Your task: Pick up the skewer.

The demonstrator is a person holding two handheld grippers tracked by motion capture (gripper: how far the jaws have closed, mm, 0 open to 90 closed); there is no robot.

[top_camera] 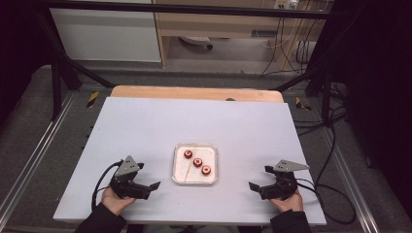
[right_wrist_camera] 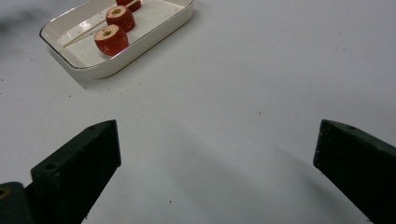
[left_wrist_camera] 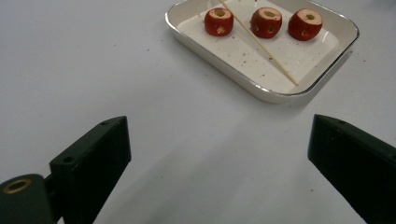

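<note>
A shallow white tray point(top_camera: 178, 165) sits at the middle of the white table top point(top_camera: 145, 121). In it lie three red cored fruit pieces point(top_camera: 197, 162) in a diagonal row, with a thin wooden skewer point(top_camera: 187, 168) beside them. My left gripper point(top_camera: 148, 175) rests open to the left of the tray, held by a hand, with nothing between its jaws. My right gripper point(top_camera: 260, 177) is open to the tray's right, also empty. From the left gripper point(left_wrist_camera: 219, 154), the tray point(left_wrist_camera: 261, 91), fruit point(left_wrist_camera: 266, 22) and skewer point(left_wrist_camera: 261, 44) lie ahead. Ahead and to the left of the right gripper point(right_wrist_camera: 217, 158) are the tray point(right_wrist_camera: 140, 51) and fruit point(right_wrist_camera: 111, 39).
A wooden strip point(top_camera: 194, 93) runs along the table's far edge. Black frame bars point(top_camera: 63, 63) stand at the back corners. Cables point(top_camera: 335, 145) trail over the floor on the right. Bare table top surrounds the tray on all sides.
</note>
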